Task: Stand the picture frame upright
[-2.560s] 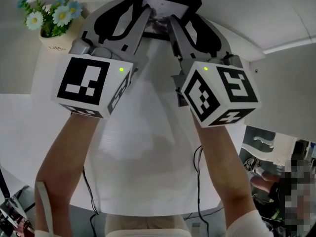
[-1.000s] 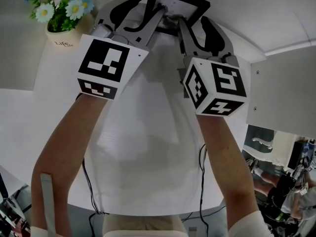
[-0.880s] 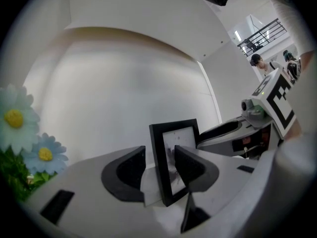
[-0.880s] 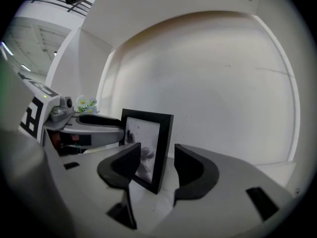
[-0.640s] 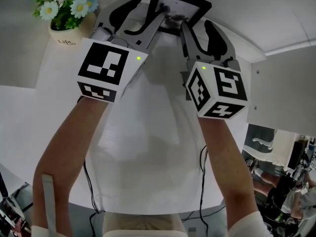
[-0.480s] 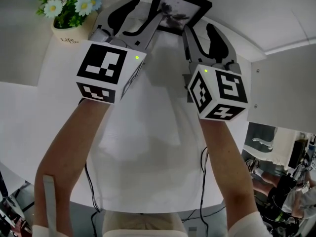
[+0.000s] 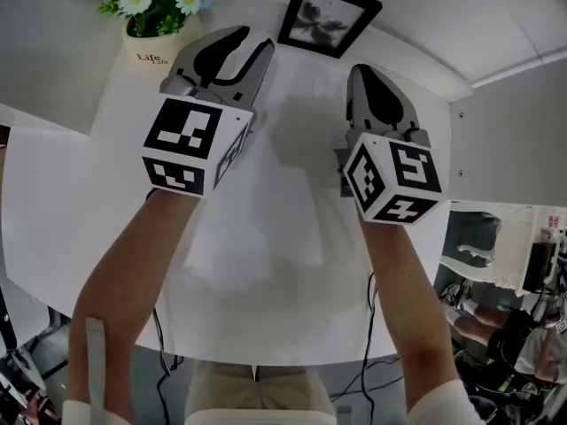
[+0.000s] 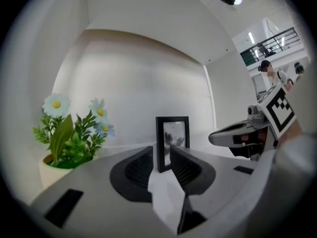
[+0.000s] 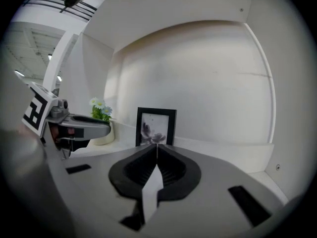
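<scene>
Picture frame stands upright at far edge of table, by the wall, apart from both grippers. Left gripper jaws just narrowed, slim gap, nothing between (frame's foot hidden behind them). Right gripper just clenched, empty. Frame's back unseen.

flowers: cut by top edge | picture frame: base behind left gripper

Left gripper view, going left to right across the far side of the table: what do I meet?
White pot of white and blue flowers with green leaves → black rectangular picture frame, standing upright → right gripper, grey with a marker cube, its jaws just closed on nothing.
</scene>
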A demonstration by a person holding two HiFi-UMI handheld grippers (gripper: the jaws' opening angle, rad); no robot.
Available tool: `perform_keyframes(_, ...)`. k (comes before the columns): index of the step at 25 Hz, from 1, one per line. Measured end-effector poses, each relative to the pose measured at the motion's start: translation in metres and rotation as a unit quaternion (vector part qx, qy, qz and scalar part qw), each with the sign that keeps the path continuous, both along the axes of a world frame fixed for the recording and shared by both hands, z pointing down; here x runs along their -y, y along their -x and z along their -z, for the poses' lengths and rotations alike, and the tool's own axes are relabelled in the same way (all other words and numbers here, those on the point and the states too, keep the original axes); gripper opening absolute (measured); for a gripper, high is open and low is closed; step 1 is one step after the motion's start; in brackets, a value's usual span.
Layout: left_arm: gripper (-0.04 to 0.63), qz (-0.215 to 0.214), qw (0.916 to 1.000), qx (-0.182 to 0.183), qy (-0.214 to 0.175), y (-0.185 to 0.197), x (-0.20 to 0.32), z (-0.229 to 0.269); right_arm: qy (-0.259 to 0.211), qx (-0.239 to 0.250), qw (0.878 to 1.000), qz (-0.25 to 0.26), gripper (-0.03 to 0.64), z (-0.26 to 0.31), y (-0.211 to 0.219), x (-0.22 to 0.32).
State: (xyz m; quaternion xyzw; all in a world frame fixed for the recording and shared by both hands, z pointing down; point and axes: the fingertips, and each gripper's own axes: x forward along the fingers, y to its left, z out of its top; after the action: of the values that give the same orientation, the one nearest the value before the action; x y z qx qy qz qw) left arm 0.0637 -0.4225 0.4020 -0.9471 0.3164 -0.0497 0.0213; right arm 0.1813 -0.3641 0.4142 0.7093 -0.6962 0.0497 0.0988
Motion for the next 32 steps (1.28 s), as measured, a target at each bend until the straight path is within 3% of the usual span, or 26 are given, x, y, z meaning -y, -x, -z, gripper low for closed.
perform_keyframes(3,0.069,0.002,0.9995,-0.006,0.031,0.018,-0.008,-0.009,0.006,0.003,1.0,-0.001,0.009,-0.001,0.008,-0.013)
perform_keyframes(8,0.021,-0.01,0.9979,-0.004,0.063,0.046,-0.037,-0.01,0.025,0.016,0.999,0.029,0.009,-0.002,0.026,-0.044)
perform_keyframes(17,0.018,-0.021,0.9947,-0.004,0.1,0.092,-0.104,0.002,0.048,0.054,0.997,0.04,0.009,0.01,0.05,-0.117)
perform_keyframes(32,0.018,0.008,0.9979,-0.027,0.058,0.181,-0.217,0.067,-0.001,0.136,0.991,-0.003,0.009,0.075,0.067,-0.253)
